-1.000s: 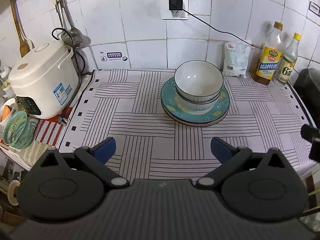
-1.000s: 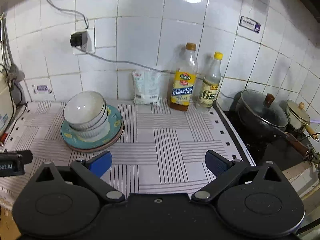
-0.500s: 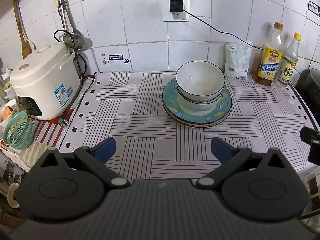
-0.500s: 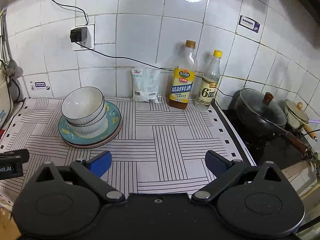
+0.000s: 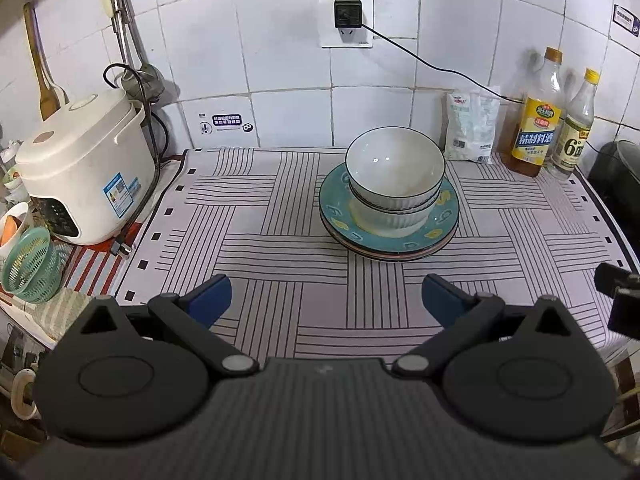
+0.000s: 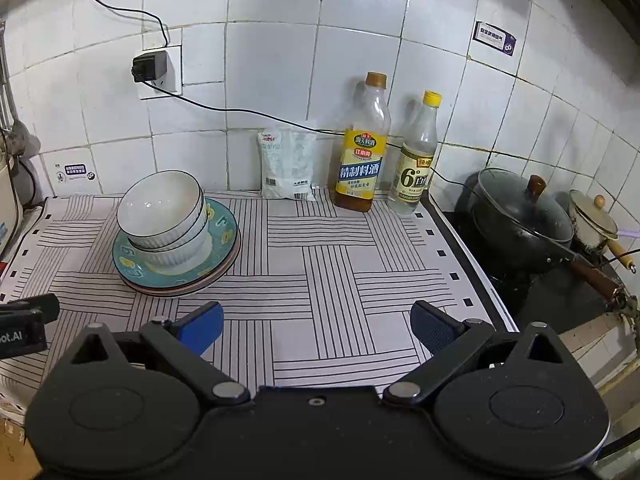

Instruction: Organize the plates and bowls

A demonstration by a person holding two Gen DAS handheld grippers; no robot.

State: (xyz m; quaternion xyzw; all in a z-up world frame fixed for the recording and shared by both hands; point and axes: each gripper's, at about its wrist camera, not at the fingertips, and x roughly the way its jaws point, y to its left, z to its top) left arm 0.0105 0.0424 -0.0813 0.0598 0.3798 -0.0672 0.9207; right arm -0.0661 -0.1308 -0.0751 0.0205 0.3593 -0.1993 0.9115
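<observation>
Stacked bowls on plates, beside rice cooker: ceramic, rigid, slippery, breakable; grip rim. Left claw, right claw: wide open, empty.

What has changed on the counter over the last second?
Only the cameras' view shifted: both open tools, left tool and right tool, drew back and tipped up slightly, so the bowls and plates sit lower in view. Nothing was grasped or released. The bowls remain stacked on the plates, and the bottles are unmoved.
</observation>
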